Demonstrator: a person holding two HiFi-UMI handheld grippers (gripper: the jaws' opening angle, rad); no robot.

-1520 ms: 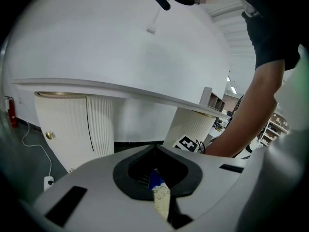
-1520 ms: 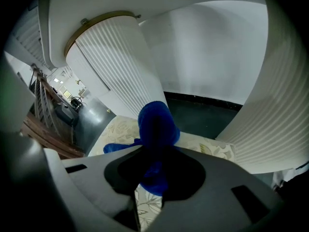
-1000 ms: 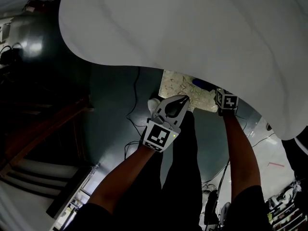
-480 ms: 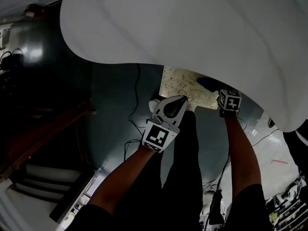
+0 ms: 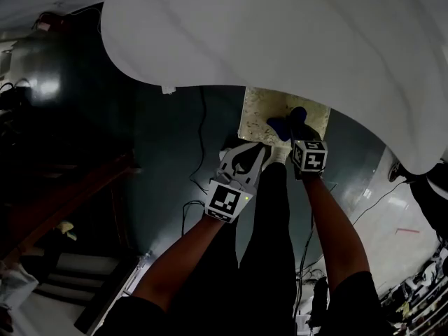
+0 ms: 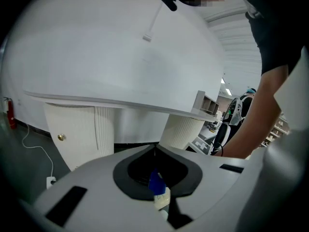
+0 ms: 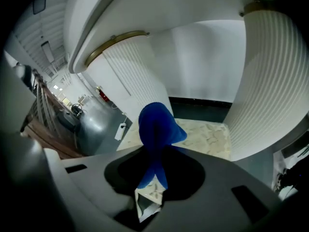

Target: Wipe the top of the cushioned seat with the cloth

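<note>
The cushioned seat [image 5: 260, 110] is a cream, patterned square low under the white table, and it also shows in the right gripper view [image 7: 205, 135]. A blue cloth [image 5: 288, 124] lies bunched on its top. My right gripper [image 5: 302, 142] is over the seat's near edge, shut on the blue cloth [image 7: 157, 124], which stands up from the jaws. My left gripper [image 5: 263, 147] hovers just left of the seat's near corner, jaws together with nothing in them. In the left gripper view the left gripper [image 6: 155, 150] points under the table.
A big white tabletop [image 5: 280, 33] overhangs the seat and hides its far part. Fluted white pedestals [image 7: 275, 81] stand close on both sides. Cables [image 5: 199, 121] trail over the dark floor. My legs [image 5: 269, 243] are below the seat. Dark wooden framing [image 5: 63, 194] stands left.
My right gripper has drawn the blue cloth leftward and nearer across the seat top. The left gripper has barely moved. The head view has shifted a little.
</note>
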